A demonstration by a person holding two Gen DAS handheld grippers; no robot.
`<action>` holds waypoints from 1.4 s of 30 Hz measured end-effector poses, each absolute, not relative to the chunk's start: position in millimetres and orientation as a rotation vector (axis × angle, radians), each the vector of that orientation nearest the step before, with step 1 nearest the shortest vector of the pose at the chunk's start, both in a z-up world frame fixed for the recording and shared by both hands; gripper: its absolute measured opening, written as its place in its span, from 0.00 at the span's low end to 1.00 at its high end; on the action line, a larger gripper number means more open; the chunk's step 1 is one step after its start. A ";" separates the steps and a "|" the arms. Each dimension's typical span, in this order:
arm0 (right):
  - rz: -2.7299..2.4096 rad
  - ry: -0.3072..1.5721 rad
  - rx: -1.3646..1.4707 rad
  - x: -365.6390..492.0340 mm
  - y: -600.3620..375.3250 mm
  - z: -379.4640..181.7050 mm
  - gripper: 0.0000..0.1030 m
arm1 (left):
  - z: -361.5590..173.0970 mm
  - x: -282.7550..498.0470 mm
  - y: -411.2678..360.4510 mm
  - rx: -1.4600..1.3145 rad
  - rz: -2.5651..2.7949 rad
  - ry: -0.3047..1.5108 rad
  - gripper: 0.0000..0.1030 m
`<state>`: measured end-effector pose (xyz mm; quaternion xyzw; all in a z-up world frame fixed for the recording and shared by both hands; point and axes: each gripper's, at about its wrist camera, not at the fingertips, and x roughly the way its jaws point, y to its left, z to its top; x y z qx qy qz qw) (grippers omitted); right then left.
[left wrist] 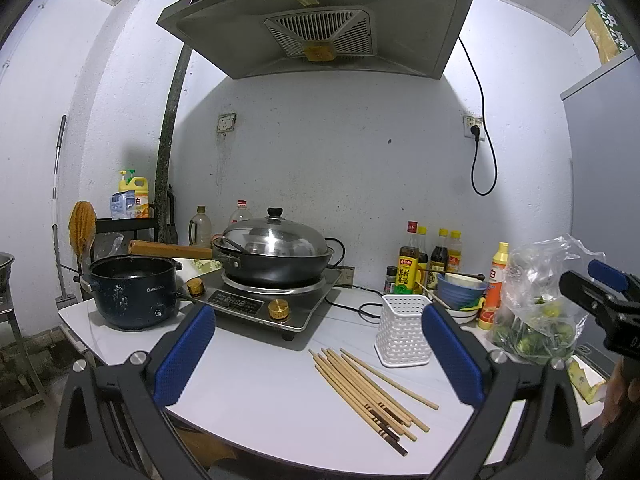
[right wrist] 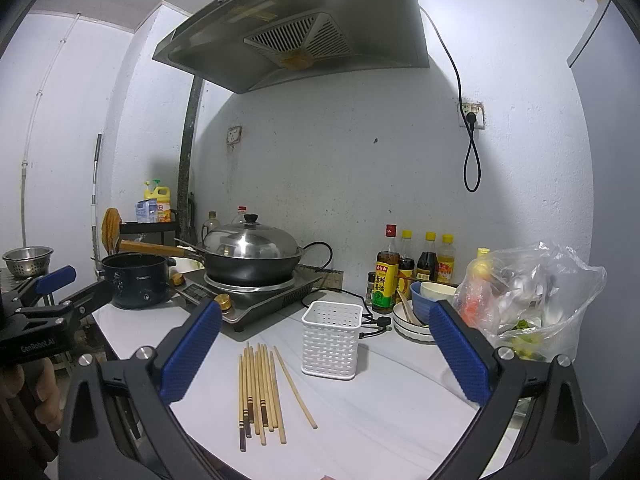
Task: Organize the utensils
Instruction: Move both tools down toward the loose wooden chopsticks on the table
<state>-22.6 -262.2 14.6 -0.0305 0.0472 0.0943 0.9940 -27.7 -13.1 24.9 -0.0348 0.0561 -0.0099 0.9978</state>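
Several wooden chopsticks (left wrist: 370,392) lie loose on the white counter (left wrist: 256,396); they also show in the right wrist view (right wrist: 262,390). A white perforated utensil holder (left wrist: 403,329) stands upright and empty just right of them, also seen in the right wrist view (right wrist: 333,339). My left gripper (left wrist: 318,352) is open and empty, held above the counter before the chopsticks. My right gripper (right wrist: 324,356) is open and empty, likewise above the counter. Each gripper shows in the other's view, the right (left wrist: 604,300) and the left (right wrist: 56,292).
An induction cooker (left wrist: 276,300) carries a lidded wok (left wrist: 276,252). A dark pot (left wrist: 134,292) stands at the left. Sauce bottles (right wrist: 412,268), stacked bowls (right wrist: 420,308) and a plastic bag of vegetables (right wrist: 532,304) crowd the right. A cable (right wrist: 372,324) lies behind the holder.
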 end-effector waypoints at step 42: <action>0.241 0.483 -0.059 169.3 -276.9 -76.2 0.99 | -60.4 153.5 -35.9 0.008 0.003 0.639 1.00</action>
